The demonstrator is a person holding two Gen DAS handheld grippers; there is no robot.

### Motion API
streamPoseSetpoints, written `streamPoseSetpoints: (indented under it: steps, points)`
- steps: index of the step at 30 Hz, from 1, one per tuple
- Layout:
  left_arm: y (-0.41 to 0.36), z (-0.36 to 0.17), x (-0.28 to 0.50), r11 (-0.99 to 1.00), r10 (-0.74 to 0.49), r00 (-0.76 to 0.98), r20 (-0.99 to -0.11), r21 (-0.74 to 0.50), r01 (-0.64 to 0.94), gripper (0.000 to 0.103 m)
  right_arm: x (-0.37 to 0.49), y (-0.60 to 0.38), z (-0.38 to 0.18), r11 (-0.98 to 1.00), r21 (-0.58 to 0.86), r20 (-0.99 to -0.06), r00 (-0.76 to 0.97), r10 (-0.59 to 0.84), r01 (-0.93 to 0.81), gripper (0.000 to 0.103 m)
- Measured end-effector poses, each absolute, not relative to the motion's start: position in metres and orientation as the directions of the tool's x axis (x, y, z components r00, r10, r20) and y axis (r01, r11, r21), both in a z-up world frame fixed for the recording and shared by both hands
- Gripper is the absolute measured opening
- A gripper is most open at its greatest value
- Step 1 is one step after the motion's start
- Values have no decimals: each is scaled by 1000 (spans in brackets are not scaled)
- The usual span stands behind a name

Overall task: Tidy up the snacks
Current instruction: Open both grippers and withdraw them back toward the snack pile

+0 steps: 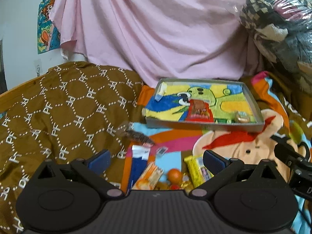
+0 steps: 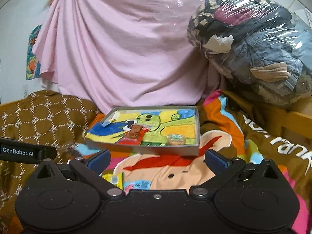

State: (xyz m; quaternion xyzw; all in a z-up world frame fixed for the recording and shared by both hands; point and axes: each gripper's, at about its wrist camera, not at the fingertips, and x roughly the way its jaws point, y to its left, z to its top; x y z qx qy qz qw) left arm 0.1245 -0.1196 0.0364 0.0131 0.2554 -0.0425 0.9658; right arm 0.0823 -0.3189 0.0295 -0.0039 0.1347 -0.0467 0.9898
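Left wrist: my left gripper (image 1: 155, 159) wide open, empty, over loose snacks on the bed; yellow wrapped bar (image 1: 197, 168) light, crinkly, slippery, so pinch mid-length

Right wrist: right gripper (image 2: 157, 159) open, empty; tray (image 2: 198, 120) ahead holds red packet (image 2: 131, 135)

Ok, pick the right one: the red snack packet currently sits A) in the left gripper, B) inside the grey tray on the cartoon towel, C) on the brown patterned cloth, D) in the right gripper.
B: the red snack packet lies inside the grey tray on its cartoon towel, while the left gripper and right gripper are both open and empty.
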Motion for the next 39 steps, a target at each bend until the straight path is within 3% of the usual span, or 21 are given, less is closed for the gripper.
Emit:
streamPoseSetpoints:
  steps: [15, 39]
  points:
    - [-84, 0, 106, 992, -85, 808, -583, 25, 123, 103, 68, -295, 3, 999, -39, -407, 913, -9, -7, 102]
    - [-64, -53, 153, 953, -111, 749, -653, 143, 266, 103, 136, -251, -55, 953, -124, -619, 772, 144, -277, 102]
